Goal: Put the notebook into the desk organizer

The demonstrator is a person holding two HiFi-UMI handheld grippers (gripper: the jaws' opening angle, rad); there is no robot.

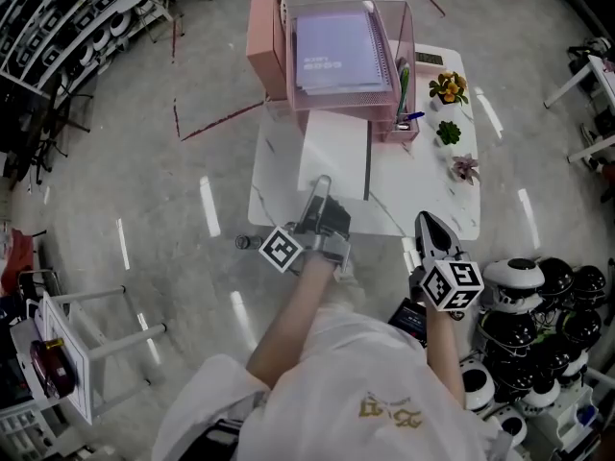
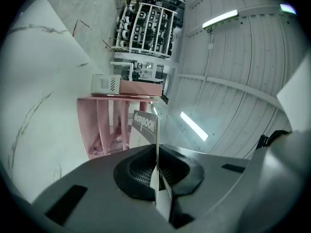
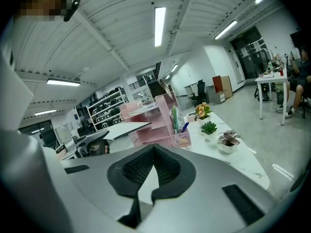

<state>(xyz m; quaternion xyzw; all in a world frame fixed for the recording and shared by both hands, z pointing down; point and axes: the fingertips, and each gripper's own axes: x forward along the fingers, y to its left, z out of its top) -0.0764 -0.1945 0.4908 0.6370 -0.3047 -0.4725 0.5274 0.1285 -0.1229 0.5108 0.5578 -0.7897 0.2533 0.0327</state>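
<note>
A white notebook point(image 1: 334, 152) with a dark spine hangs level over the white table point(image 1: 423, 195), just in front of the pink desk organizer point(image 1: 261, 46). My left gripper point(image 1: 322, 182) is shut on the notebook's near edge. In the left gripper view the notebook point(image 2: 145, 125) stands edge-on between the jaws of the left gripper point(image 2: 156, 152), with the organizer point(image 2: 104, 125) behind it. My right gripper point(image 1: 424, 221) hovers at the table's near right edge, apart from the notebook. Seen in its own view, the right gripper point(image 3: 153, 148) is shut and empty, with the organizer point(image 3: 155, 125) ahead.
A purple spiral notebook point(image 1: 338, 51) lies on top of the organizer, and pens point(image 1: 404, 94) stand in its right-hand cup. Three small potted plants point(image 1: 449, 133) line the table's right side. Black-and-white helmets point(image 1: 538, 305) crowd the floor at the right; a white rack point(image 1: 77, 344) stands at the left.
</note>
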